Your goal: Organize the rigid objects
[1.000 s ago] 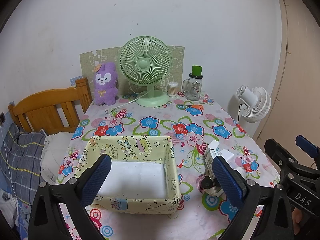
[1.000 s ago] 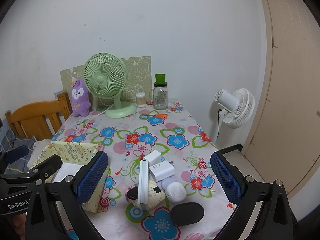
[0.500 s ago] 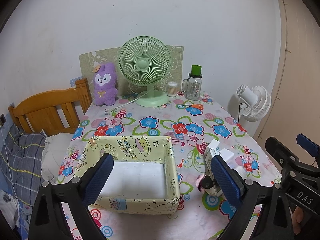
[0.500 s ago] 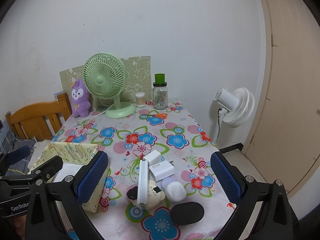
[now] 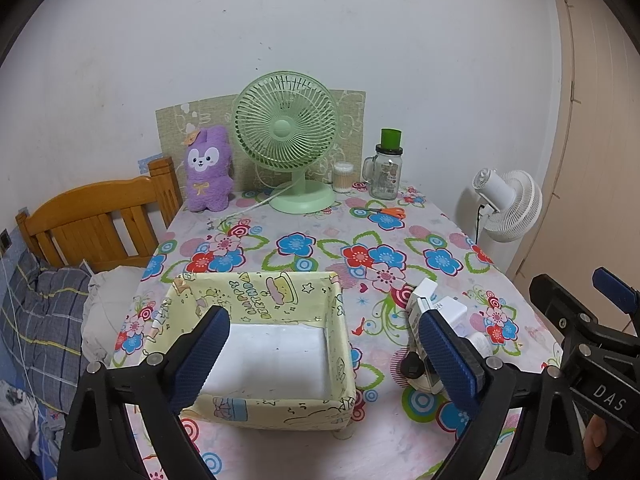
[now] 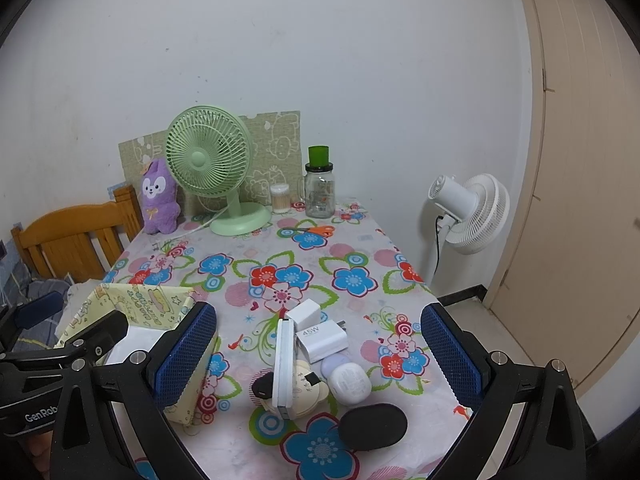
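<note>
A yellow cartoon-print box (image 5: 256,304) with a white bottom sits empty on the floral table; its corner shows in the right wrist view (image 6: 140,304). My left gripper (image 5: 324,356) is open above its near edge. To the right lies a cluster: two white chargers (image 6: 320,338), a white slim device on edge (image 6: 285,364) over a cream round gadget (image 6: 308,392), a white earbud case (image 6: 350,382) and a black oval case (image 6: 372,426). My right gripper (image 6: 318,360) is open and empty, hovering over this cluster.
At the table's back stand a green fan (image 5: 286,136), a purple plush (image 5: 208,172), a cotton-swab jar (image 5: 343,176), a glass jar with green lid (image 5: 387,168) and orange scissors (image 5: 386,212). A wooden bedframe (image 5: 100,220) is left, a white floor fan (image 6: 468,212) right.
Both grippers have barely shifted; the left one drifted slightly. Nothing was picked up or moved.
</note>
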`<action>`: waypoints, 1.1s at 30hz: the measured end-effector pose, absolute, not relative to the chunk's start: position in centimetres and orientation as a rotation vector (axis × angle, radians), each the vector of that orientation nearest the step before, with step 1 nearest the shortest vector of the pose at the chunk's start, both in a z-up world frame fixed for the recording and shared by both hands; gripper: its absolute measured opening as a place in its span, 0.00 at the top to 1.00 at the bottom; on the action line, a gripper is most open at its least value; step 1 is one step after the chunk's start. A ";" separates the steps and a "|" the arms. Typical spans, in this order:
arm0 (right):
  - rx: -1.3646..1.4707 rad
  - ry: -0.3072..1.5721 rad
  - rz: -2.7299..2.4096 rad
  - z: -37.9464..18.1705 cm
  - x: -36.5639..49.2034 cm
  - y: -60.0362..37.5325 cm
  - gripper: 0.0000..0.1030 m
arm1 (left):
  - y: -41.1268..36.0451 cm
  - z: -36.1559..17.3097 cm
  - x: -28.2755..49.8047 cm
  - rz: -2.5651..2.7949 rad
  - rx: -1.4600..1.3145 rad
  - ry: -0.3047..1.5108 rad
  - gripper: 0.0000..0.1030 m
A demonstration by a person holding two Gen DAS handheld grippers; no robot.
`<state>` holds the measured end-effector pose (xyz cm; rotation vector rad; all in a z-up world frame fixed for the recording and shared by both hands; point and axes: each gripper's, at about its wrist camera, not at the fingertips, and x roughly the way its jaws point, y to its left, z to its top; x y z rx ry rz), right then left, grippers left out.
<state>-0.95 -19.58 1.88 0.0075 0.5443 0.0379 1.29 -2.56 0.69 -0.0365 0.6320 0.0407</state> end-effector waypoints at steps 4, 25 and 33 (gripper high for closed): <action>0.011 0.553 0.039 1.8 -1.0 -19.7 0.03 | -3.2 0.5 1.6 0.042 -0.029 0.634 0.08; 0.025 0.585 0.038 1.0 0.8 -21.5 0.07 | -5.7 -0.8 3.4 0.041 0.000 0.664 0.15; 0.027 0.622 0.032 -0.1 2.2 -23.4 0.11 | -8.0 -2.2 4.7 0.033 0.026 0.696 0.20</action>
